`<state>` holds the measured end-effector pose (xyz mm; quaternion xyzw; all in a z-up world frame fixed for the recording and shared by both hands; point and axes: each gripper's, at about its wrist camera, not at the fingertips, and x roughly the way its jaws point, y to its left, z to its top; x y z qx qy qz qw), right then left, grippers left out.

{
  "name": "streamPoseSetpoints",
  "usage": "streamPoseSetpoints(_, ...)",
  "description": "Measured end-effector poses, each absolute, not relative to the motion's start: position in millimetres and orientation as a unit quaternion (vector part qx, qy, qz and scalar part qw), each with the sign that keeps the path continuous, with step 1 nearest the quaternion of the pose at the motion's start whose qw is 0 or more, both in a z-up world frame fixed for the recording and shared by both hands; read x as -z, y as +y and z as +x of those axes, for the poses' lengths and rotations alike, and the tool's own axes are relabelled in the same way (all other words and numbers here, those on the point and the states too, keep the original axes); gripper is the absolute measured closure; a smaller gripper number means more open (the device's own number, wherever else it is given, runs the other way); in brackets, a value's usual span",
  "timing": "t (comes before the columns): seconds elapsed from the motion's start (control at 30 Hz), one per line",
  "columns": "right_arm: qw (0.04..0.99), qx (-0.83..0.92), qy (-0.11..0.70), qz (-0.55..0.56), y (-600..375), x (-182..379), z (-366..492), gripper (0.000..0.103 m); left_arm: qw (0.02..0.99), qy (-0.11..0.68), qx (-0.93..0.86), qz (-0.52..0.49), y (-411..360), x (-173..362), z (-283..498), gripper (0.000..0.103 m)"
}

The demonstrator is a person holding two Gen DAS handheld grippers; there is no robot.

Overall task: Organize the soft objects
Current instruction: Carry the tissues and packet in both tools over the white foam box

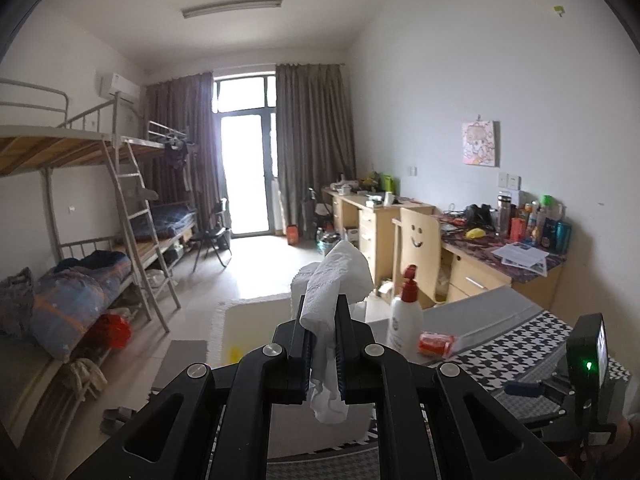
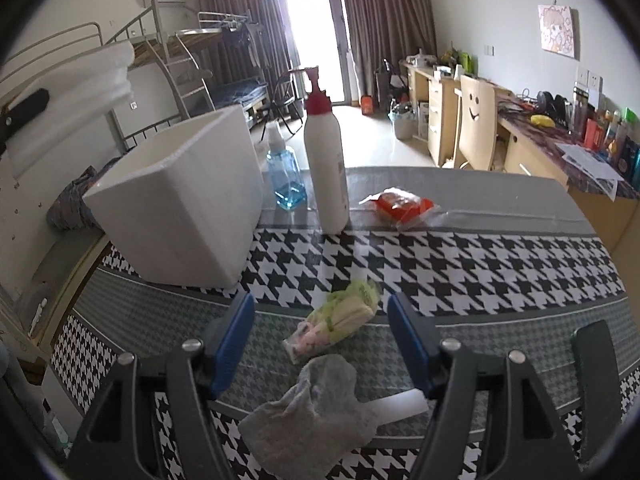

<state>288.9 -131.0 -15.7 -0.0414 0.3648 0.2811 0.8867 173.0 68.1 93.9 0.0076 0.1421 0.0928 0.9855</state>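
My left gripper [image 1: 323, 312] is shut on a white tissue [image 1: 334, 280], which sticks up past the fingertips and hangs down behind them, held above the white foam box [image 1: 256, 320]. In the right wrist view my right gripper [image 2: 320, 312] stands open above the table, its blue pads [image 2: 232, 336] on either side of a green-and-pink plastic packet [image 2: 340, 320] without touching it. A grey cloth [image 2: 316, 408] lies crumpled just behind the packet, nearer the camera. The foam box [image 2: 180, 208] stands at the table's left.
A white pump bottle [image 2: 326, 160], a blue-liquid bottle [image 2: 284, 176] and an orange wrapped packet [image 2: 404, 206] sit at the far side of the houndstooth tablecloth [image 2: 480, 264]. Bunk beds [image 1: 80, 240] stand left, desks and a chair [image 1: 420, 248] right.
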Motion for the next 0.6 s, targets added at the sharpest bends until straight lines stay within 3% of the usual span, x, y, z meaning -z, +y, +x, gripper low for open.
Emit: streamPoseSetpoints(0.6, 0.857, -0.259, 0.444, -0.033, -117.3, 57.4, 313.7, 0.03, 0.981, 0.146, -0.131, -0.001, 90.6, -91.3, 187.3, 0.093)
